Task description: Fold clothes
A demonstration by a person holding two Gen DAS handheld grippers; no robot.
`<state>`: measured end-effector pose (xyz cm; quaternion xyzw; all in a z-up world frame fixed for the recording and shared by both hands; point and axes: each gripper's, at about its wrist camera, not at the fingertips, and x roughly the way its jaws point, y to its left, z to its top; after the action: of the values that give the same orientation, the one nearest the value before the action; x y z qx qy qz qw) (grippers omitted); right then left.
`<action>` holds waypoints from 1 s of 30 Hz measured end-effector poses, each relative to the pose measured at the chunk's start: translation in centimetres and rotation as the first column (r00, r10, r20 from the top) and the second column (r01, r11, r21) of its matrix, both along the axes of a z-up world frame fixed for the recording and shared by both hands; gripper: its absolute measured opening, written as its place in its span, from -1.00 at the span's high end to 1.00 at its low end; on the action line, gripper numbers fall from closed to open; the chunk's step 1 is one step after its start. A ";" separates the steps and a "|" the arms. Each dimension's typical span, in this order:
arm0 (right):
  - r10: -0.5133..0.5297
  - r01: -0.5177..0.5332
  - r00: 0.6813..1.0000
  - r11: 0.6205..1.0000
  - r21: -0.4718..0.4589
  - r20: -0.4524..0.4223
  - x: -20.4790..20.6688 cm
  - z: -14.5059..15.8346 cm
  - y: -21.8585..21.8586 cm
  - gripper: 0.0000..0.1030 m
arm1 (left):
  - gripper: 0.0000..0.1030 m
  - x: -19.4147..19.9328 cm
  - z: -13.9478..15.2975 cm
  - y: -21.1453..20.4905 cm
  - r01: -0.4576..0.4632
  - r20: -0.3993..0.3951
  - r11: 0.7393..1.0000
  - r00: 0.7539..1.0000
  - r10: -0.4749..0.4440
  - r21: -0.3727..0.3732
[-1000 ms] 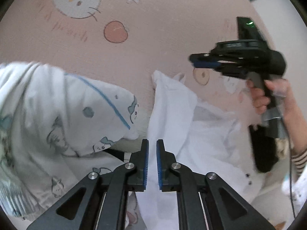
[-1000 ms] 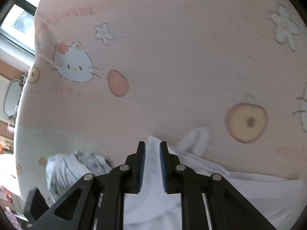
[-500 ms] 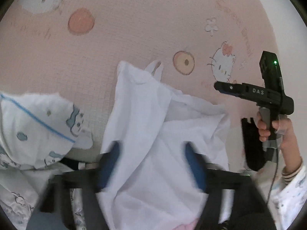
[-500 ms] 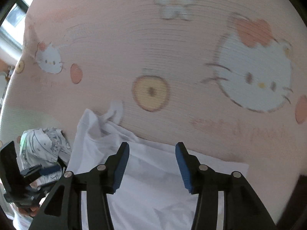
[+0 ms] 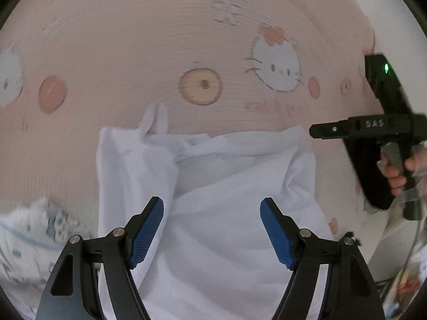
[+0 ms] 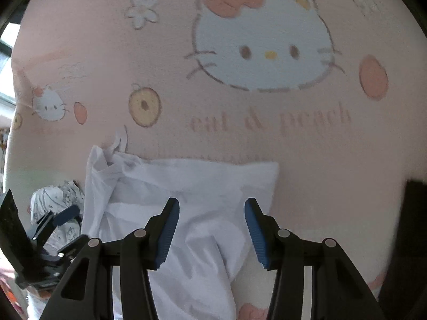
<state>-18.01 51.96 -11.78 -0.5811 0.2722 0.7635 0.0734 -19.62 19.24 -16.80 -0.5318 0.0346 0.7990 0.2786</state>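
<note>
Covering the whole surface is a pink sheet (image 6: 267,144) with cartoon cat faces, peaches and flowers; a window edge (image 6: 6,45) peeks in at far left of the right wrist view. White garment (image 5: 226,186) lies rumpled on it, a patterned garment (image 5: 29,229) beside it. Left gripper (image 5: 212,229) and right gripper (image 6: 212,229) both hang over the white cloth, jaws apart, nothing pinched. Only the left view catches the hand (image 5: 397,173) on the other handle.
</note>
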 end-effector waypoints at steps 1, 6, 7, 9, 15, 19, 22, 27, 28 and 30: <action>-0.020 0.021 1.000 0.999 -0.027 0.011 0.1 -0.4 0.3 0.02 | -0.42 0.0 0.0 0.7 0.016 -0.007 1.000 1.000 -0.016 -0.007; -0.074 0.078 0.994 0.996 -0.046 0.084 0.5 -1.8 1.1 0.02 | -0.42 -0.2 -0.7 4.0 0.084 -0.032 0.996 0.996 -0.084 -0.009; -0.066 0.069 0.993 0.997 -0.029 0.099 0.3 -2.1 1.0 0.02 | -0.42 -0.2 -0.9 4.5 0.091 -0.037 0.996 0.995 -0.092 -0.015; -0.057 0.057 0.990 0.998 -0.002 0.128 0.1 -2.7 1.0 0.02 | -0.42 -0.2 -1.4 5.6 0.111 -0.037 0.994 0.993 -0.111 -0.011; -0.080 0.085 0.981 0.996 -0.018 0.175 -0.4 -4.1 1.5 0.02 | -0.42 0.6 -2.8 8.2 0.175 -0.032 0.984 0.984 -0.175 -0.018; -0.085 0.087 0.980 0.996 -0.001 0.178 -0.7 -4.5 1.7 0.02 | -0.42 1.6 -2.9 9.9 0.233 -0.063 0.972 0.970 -0.233 -0.020; -0.086 0.086 0.983 0.996 0.003 0.163 -0.5 -4.6 2.2 0.23 | -0.42 2.6 -2.5 11.2 0.278 -0.127 0.960 0.952 -0.278 -0.014; -0.066 0.067 0.993 0.998 -0.004 0.101 0.1 -4.3 3.2 0.85 | -0.42 2.6 -3.4 13.5 0.293 -0.100 0.956 0.951 -0.293 -0.014; -0.064 0.065 0.995 0.998 -0.005 0.083 0.2 -4.1 3.2 0.85 | -0.42 2.3 -3.6 13.8 0.285 -0.081 0.959 0.955 -0.284 0.002; -0.069 0.070 0.997 0.998 -0.007 0.038 0.4 -3.5 3.5 0.87 | -0.42 1.7 -3.8 14.3 0.271 -0.052 0.962 0.962 -0.269 0.032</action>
<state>-17.61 55.42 -15.29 -0.5857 0.2940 0.7483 0.1026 -17.96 33.50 -20.57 -0.4978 0.0978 0.7664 0.3941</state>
